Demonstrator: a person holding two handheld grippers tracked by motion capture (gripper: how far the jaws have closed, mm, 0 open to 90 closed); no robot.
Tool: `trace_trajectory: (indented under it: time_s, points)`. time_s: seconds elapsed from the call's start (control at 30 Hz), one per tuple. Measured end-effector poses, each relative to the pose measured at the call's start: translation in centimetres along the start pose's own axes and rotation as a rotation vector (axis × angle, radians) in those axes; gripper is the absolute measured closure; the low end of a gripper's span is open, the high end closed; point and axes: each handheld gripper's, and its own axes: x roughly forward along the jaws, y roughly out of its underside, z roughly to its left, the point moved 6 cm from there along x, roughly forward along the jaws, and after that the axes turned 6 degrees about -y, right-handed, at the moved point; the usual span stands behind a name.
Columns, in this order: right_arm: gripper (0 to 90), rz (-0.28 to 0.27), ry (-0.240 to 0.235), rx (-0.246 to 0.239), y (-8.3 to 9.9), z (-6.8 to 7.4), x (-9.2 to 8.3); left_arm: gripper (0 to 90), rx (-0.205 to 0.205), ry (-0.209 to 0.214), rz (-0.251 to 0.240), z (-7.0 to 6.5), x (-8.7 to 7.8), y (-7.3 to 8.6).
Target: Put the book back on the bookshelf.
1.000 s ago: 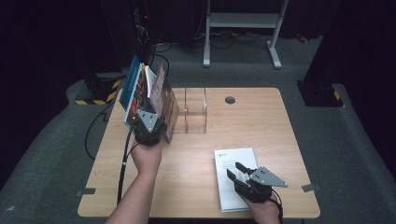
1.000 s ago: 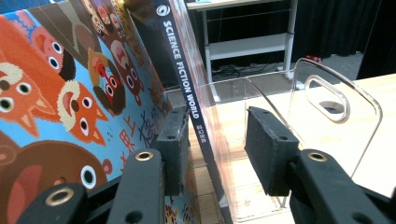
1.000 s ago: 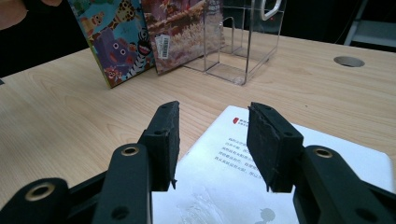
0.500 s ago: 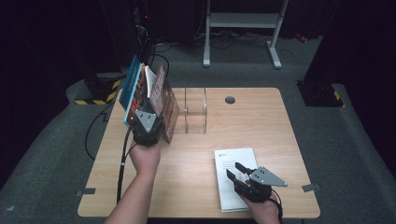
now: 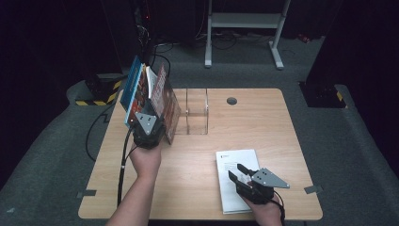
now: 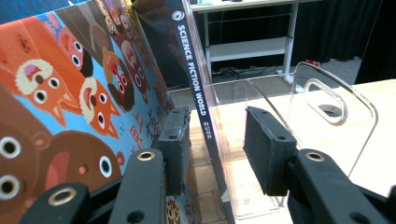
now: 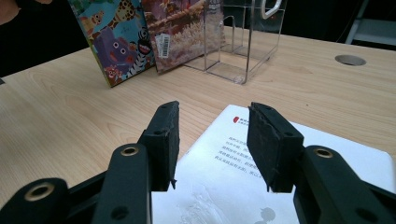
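Left gripper (image 6: 210,144), fingers part-open astride the upright spine of the leaning Science Fiction World book (image 6: 194,88) beside the clear rack (image 5: 196,113); right gripper (image 7: 212,140), part-open and empty, over the white booklet (image 5: 235,174) lying flat on the bench (image 5: 263,122).

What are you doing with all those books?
A person is putting books into a clear stand on a wooden table. The left gripper is at the leaning books; its jaws sit either side of the spine of the Science Fiction World book, beside a colourful animal book. The right gripper hovers open over a white book lying flat near the table's front edge.
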Motion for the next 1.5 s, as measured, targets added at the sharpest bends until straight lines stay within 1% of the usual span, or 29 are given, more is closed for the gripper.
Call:
trace_trajectory:
  time_s: [0.33,0.4,0.57,0.63,0.73,0.83,0.9,1.0,1.07,1.17,1.23,1.33,1.37,1.43,1.5]
  points:
    - [53.0,0.013,-0.005,0.005,0.1,0.0,0.1,59.9,-0.012,0.017,-0.016,-0.1,-1.0,0.3]
    - [52.7,0.014,-0.006,0.007,0.1,0.0,0.1,59.9,-0.008,0.023,-0.015,-0.1,-1.2,0.4]
    - [52.7,0.018,-0.008,0.007,0.1,0.0,0.1,59.4,-0.005,0.044,-0.003,-0.4,-1.5,1.2]
    - [52.7,0.018,-0.004,0.005,0.1,0.0,0.1,58.4,0.010,0.046,-0.005,-0.6,-1.7,1.6]
    - [52.6,0.020,-0.003,0.005,0.2,-0.1,0.1,57.6,0.014,0.059,0.005,-0.9,-1.9,2.2]
    - [52.5,0.023,0.002,0.006,0.2,-0.2,0.0,56.3,0.029,0.084,0.020,-1.5,-2.3,3.2]
    - [52.5,0.023,0.003,0.006,0.2,-0.3,-0.1,54.4,0.027,0.102,0.021,-1.8,-2.5,3.7]
    - [53.0,0.029,0.008,0.005,0.3,-0.5,-0.1,52.3,0.042,0.143,0.039,-2.5,-2.9,4.7]
    - [53.2,0.035,0.008,0.009,0.3,-0.6,-0.1,51.6,0.044,0.171,0.055,-3.0,-3.1,5.4]
    - [53.8,0.044,0.016,0.007,0.4,-0.9,-0.2,50.6,0.054,0.223,0.078,-3.9,-3.5,6.7]
    - [54.0,0.047,0.021,0.009,0.4,-1.0,-0.3,49.9,0.071,0.251,0.106,-4.3,-3.7,7.5]
    - [54.2,0.056,0.026,0.013,0.5,-1.2,-0.4,50.0,0.102,0.280,0.132,-4.8,-4.0,8.8]
    - [54.3,0.057,0.029,0.012,0.5,-1.3,-0.4,50.0,0.103,0.294,0.139,-5.0,-4.1,9.2]
    - [54.7,0.060,0.035,0.009,0.6,-1.4,-0.5,49.4,0.117,0.318,0.154,-5.2,-4.3,9.8]
    - [54.9,0.066,0.044,0.012,0.6,-1.6,-0.6,49.2,0.125,0.334,0.169,-5.4,-4.4,10.5]
